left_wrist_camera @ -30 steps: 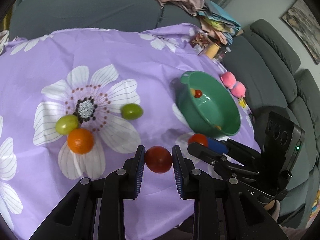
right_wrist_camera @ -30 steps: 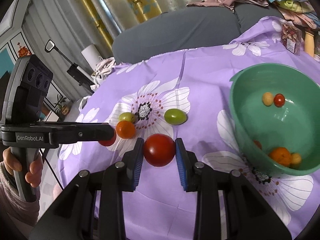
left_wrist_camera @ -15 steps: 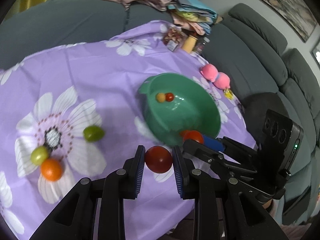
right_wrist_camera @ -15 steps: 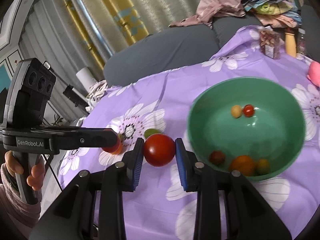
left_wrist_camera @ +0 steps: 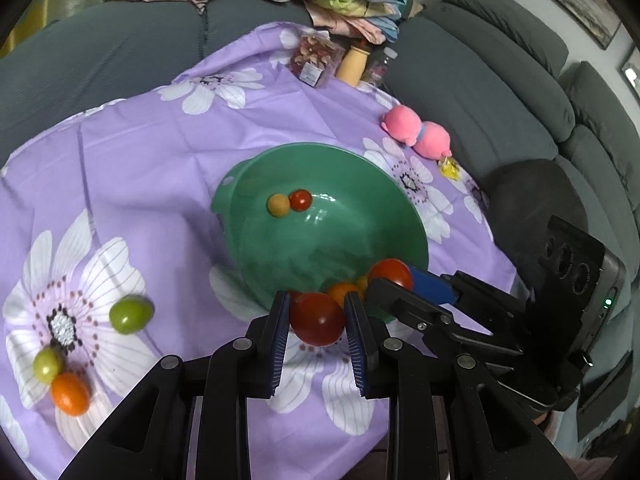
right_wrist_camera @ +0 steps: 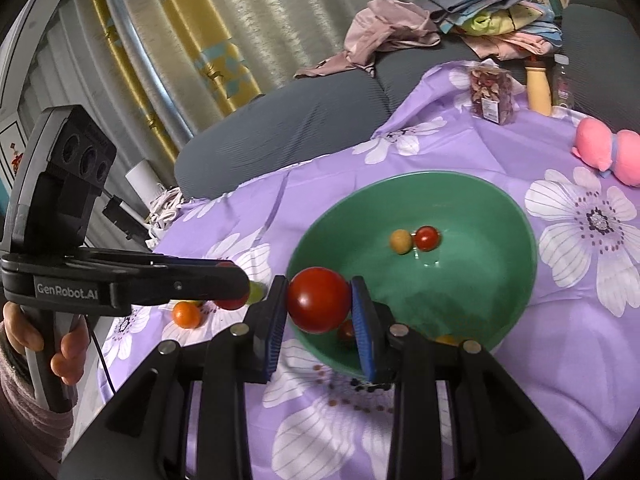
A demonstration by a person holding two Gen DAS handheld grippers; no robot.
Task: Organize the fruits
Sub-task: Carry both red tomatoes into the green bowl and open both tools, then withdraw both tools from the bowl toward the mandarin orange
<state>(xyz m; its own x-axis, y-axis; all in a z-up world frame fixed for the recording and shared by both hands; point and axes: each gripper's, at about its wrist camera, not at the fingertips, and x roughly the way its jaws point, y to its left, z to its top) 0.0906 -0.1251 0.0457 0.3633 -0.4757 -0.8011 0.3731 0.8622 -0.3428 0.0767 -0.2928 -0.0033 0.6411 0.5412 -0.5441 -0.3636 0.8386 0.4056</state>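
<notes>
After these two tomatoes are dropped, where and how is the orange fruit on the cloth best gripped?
Probably from above, pads across the middle of the orange fruit. It is small and round, lying on the flat cloth. A green fruit sits against its upper-left side, so close on the sides away from it.

right gripper [right_wrist_camera: 320,304] fingers clamp red tomato [right_wrist_camera: 318,299] | over green bowl [right_wrist_camera: 500,208] rim | bowl's near fruit partly hidden
</notes>
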